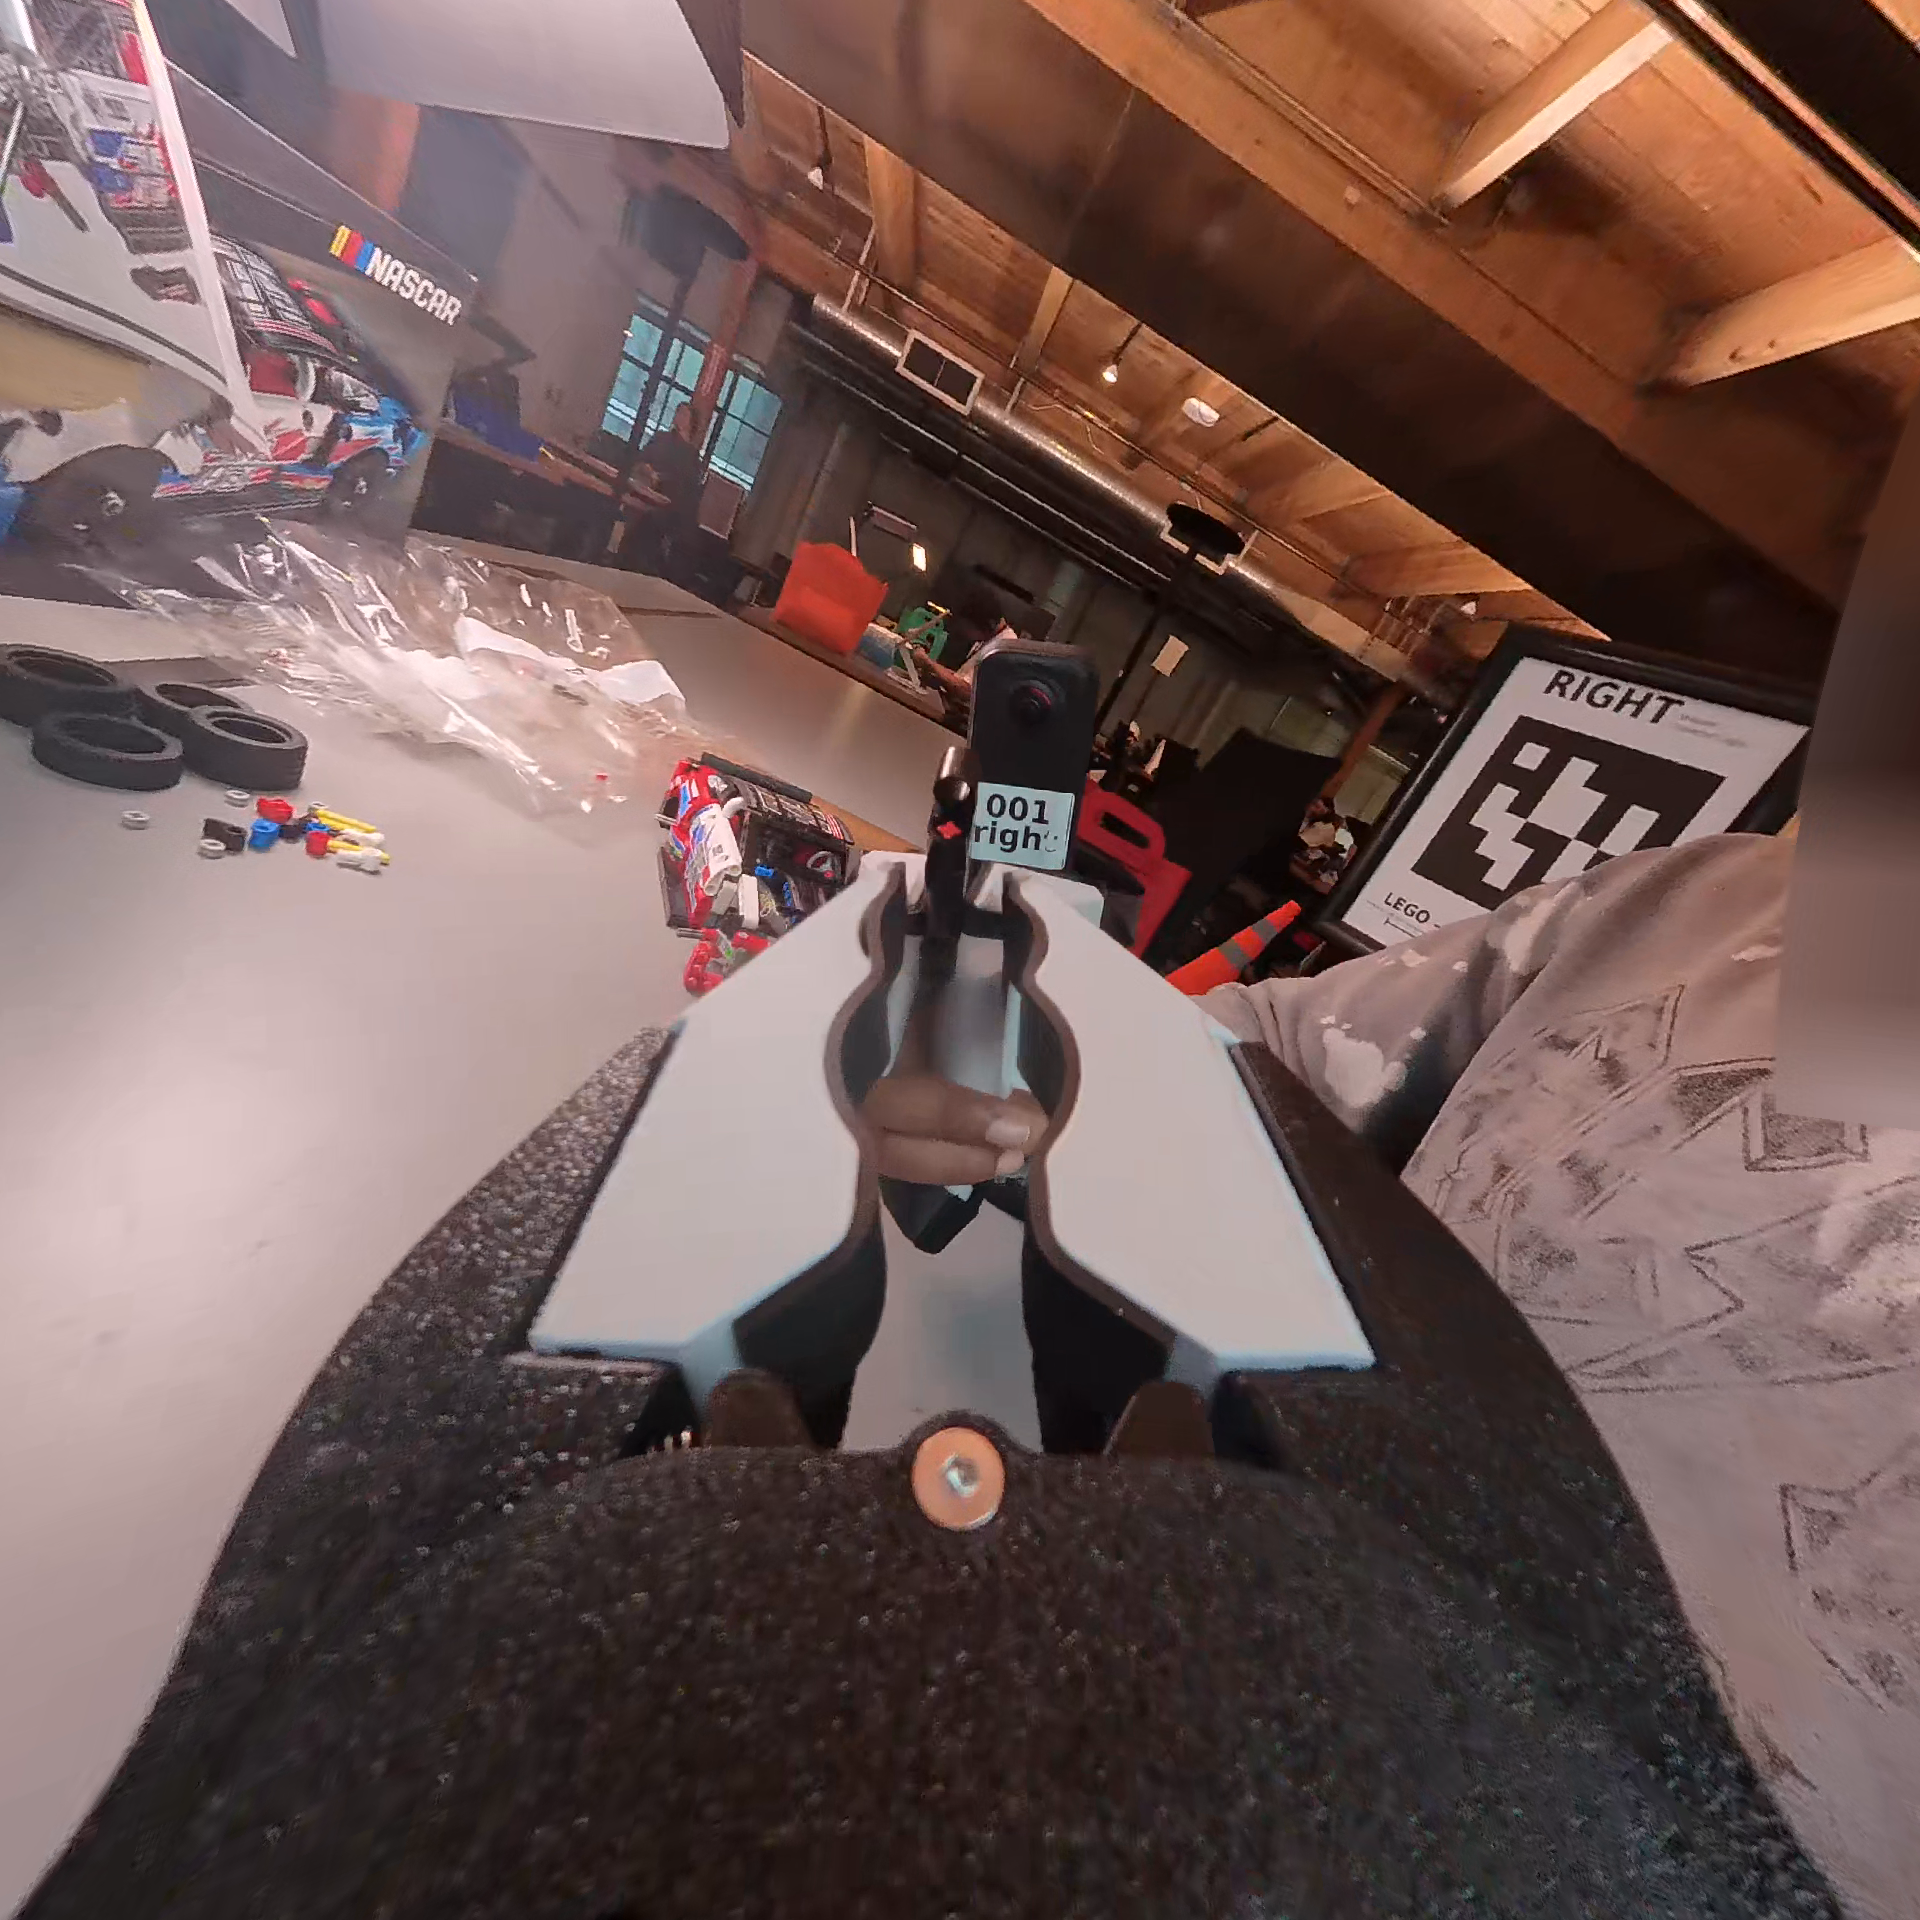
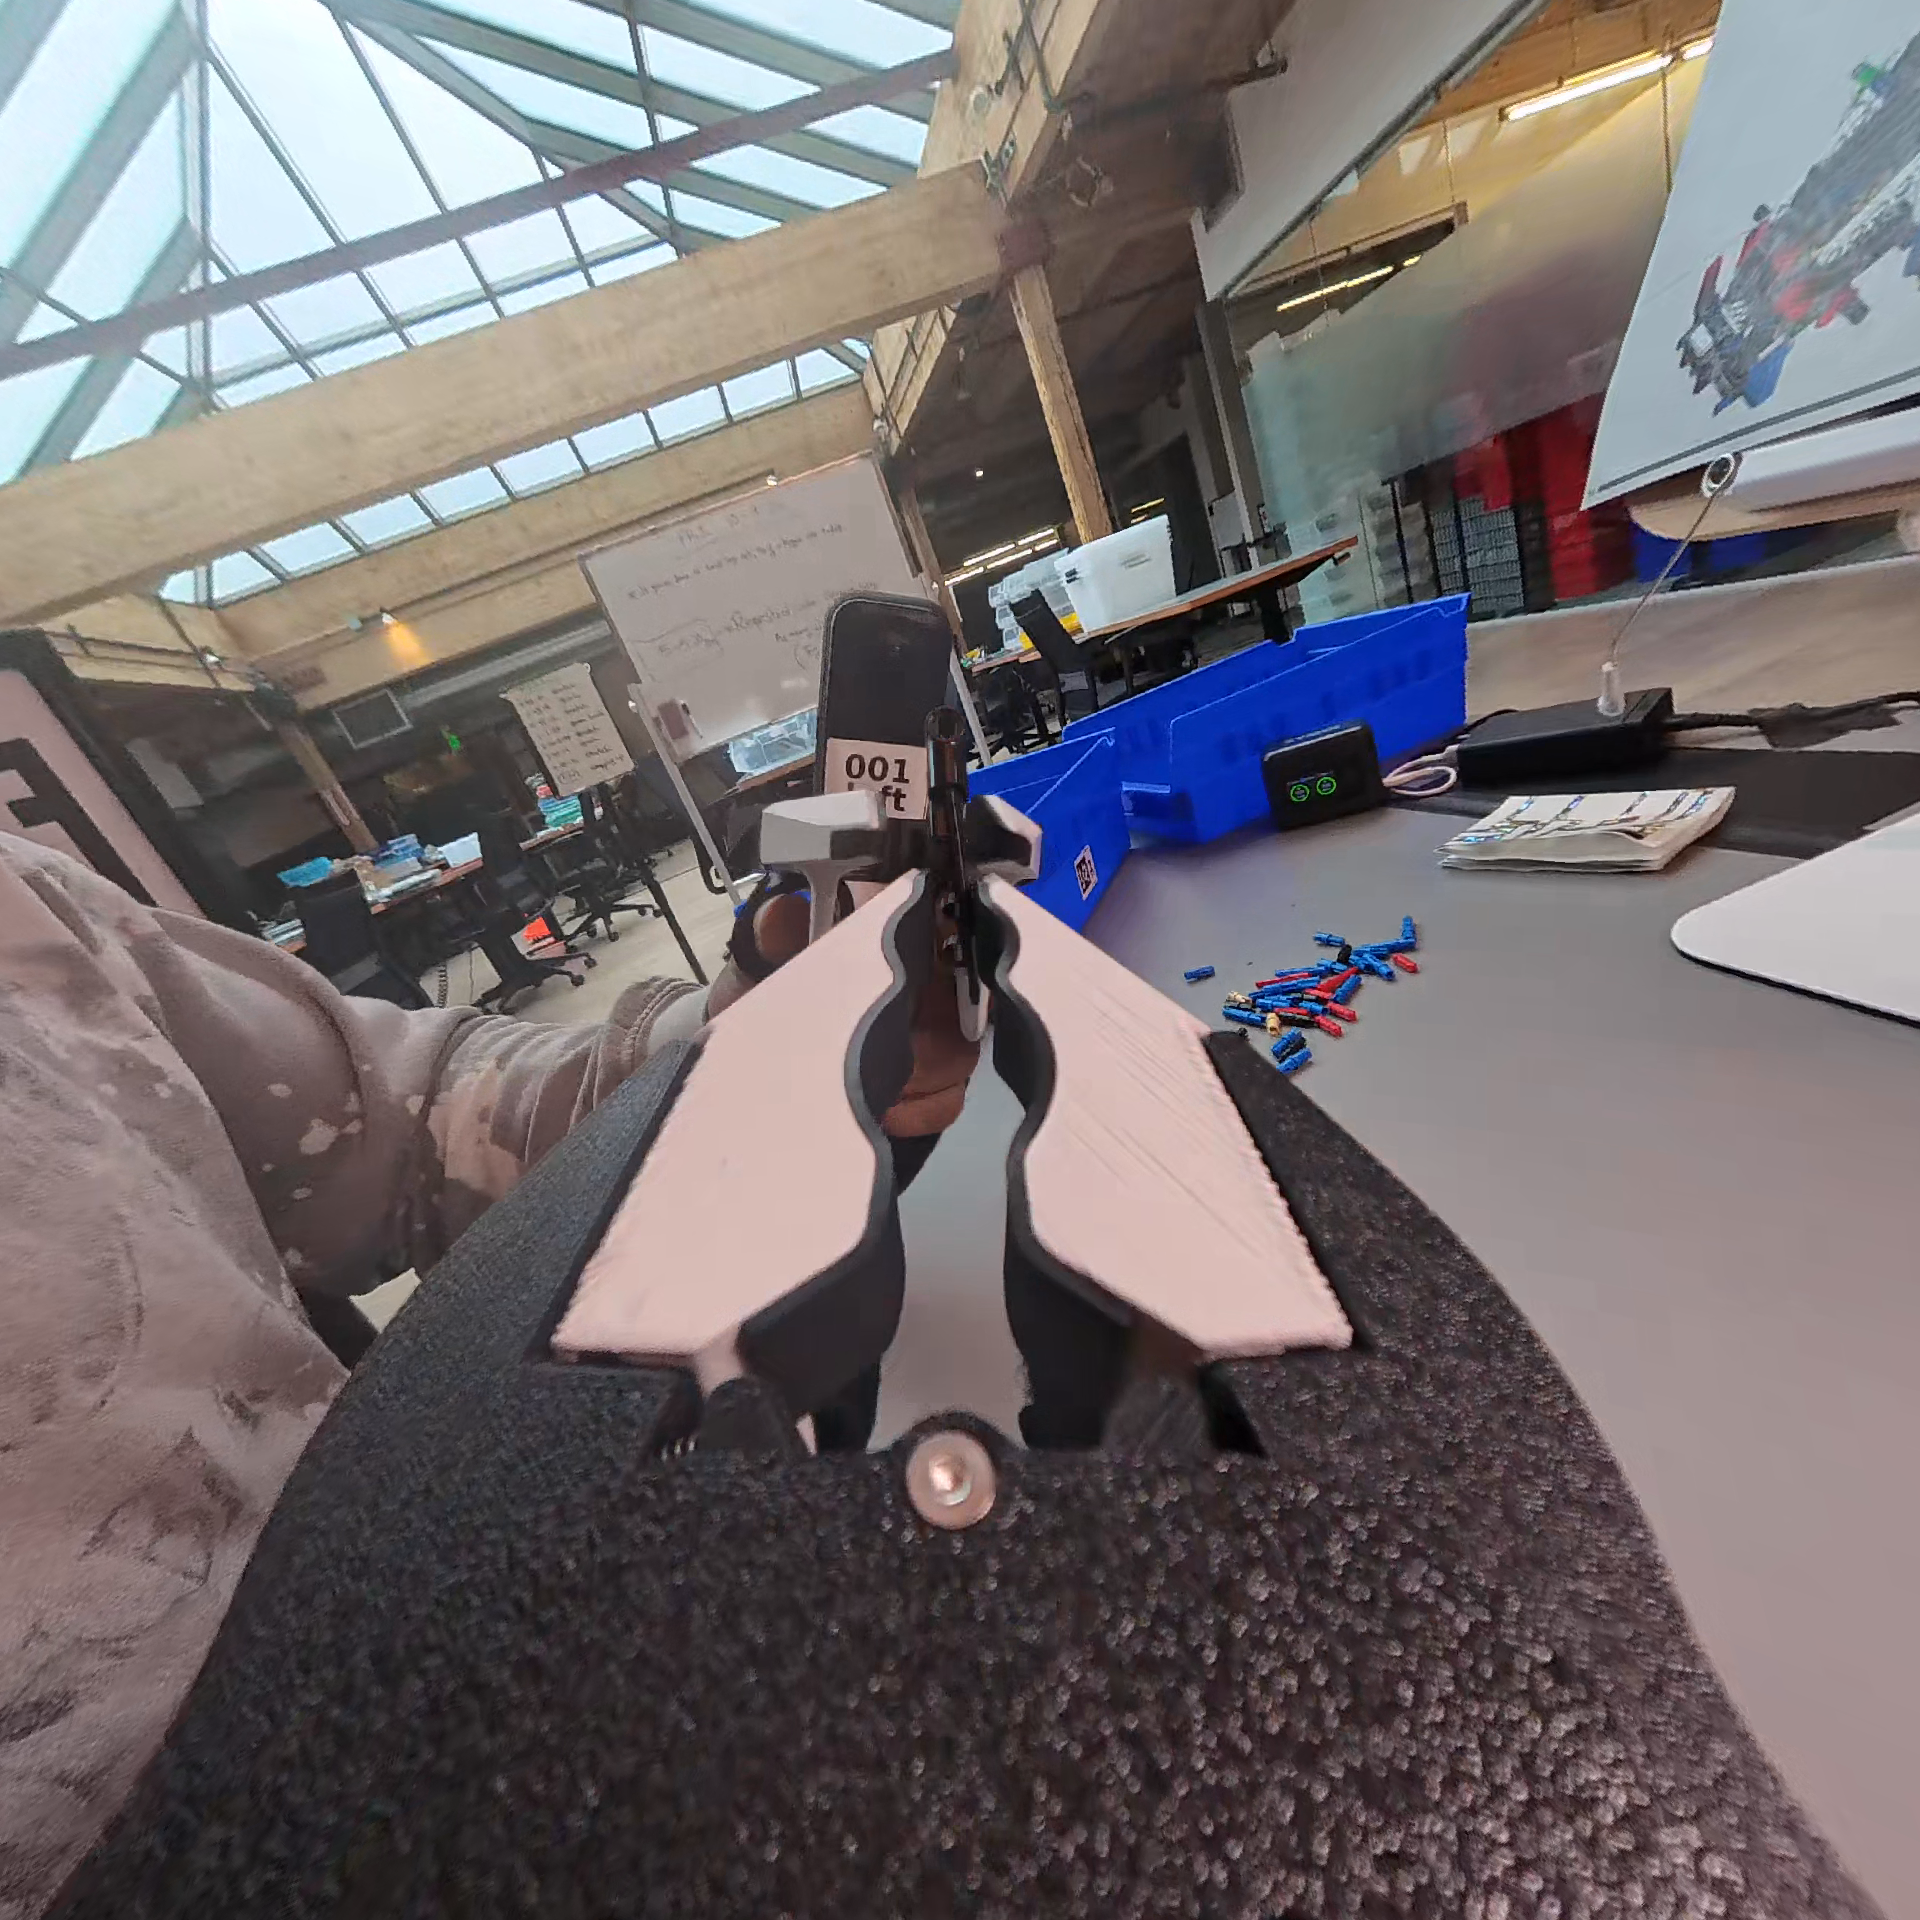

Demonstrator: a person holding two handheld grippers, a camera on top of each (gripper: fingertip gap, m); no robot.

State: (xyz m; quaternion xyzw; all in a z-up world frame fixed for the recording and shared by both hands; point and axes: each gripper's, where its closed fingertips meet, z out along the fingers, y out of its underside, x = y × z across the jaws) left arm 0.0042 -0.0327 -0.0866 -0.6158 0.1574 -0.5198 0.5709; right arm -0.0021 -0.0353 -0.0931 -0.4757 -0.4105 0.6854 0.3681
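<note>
My left gripper has pale grey fingers standing a little apart on either side of a thin black beam, which rises upright at their tips. My right gripper, with pink fingers, faces it head-on and is shut on the same black beam. In the right wrist view the left gripper's grey fingertips stand apart on both sides of the beam with gaps showing. A hand shows behind the fingers. A partly built red model car lies on the grey table just left of the tips.
Black tyres, small loose pieces and clear plastic bags lie at the left. A framed marker board stands at the right. Blue bins, a pile of blue and red pins, a booklet and a black device sit on the table. The grippers are tip to tip, or close to it.
</note>
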